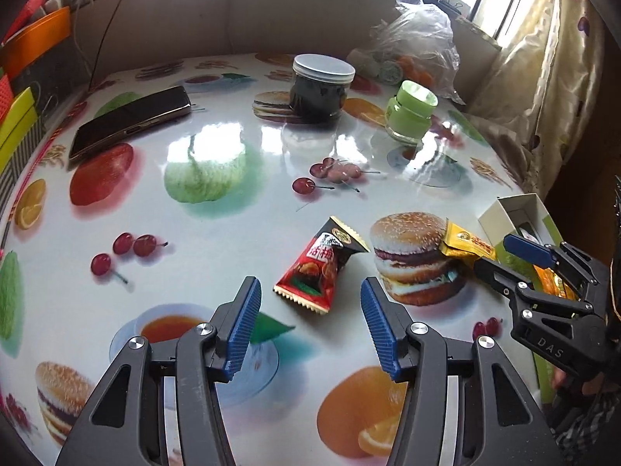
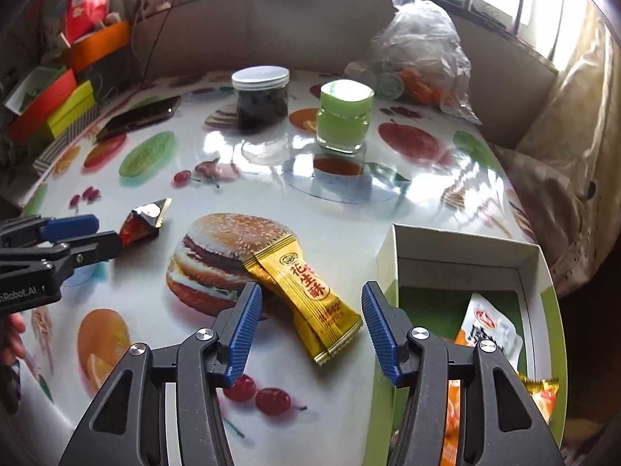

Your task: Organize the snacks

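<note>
Both grippers hover low over the glossy fruit-and-burger tablecloth (image 2: pixel 349 233), each lined up on one loose snack, which suggests the packets are being gathered one at a time into the open cardboard box (image 2: pixel 462 250) at the table's right edge. In the right wrist view, the right gripper (image 2: pixel 308 324) has its blue ribbed pads spread wide, with the gold peanut-candy packet (image 2: pixel 306 297) lying flat between them, slanting across the printed burger; neither pad looks to be touching the wrapper, so nothing is gripped yet. That box sits just beside the right pad and already holds a white-and-orange pouch (image 2: pixel 487 330) and other orange wrappers, so the carry should be short. In the left wrist view, the left gripper (image 1: pixel 310 320) is equally wide apart and empty, with the red-and-black triangular snack packet (image 1: pixel 322 268) just ahead of its tips, lying flat on the cloth and apart from both pads. A dark-filled jar with a white lid (image 1: pixel 320 89), a small green jar (image 1: pixel 409 114), a phone (image 1: pixel 130 122) and a clear plastic bag (image 1: pixel 417 42) stand well back, out of the working area.
</note>
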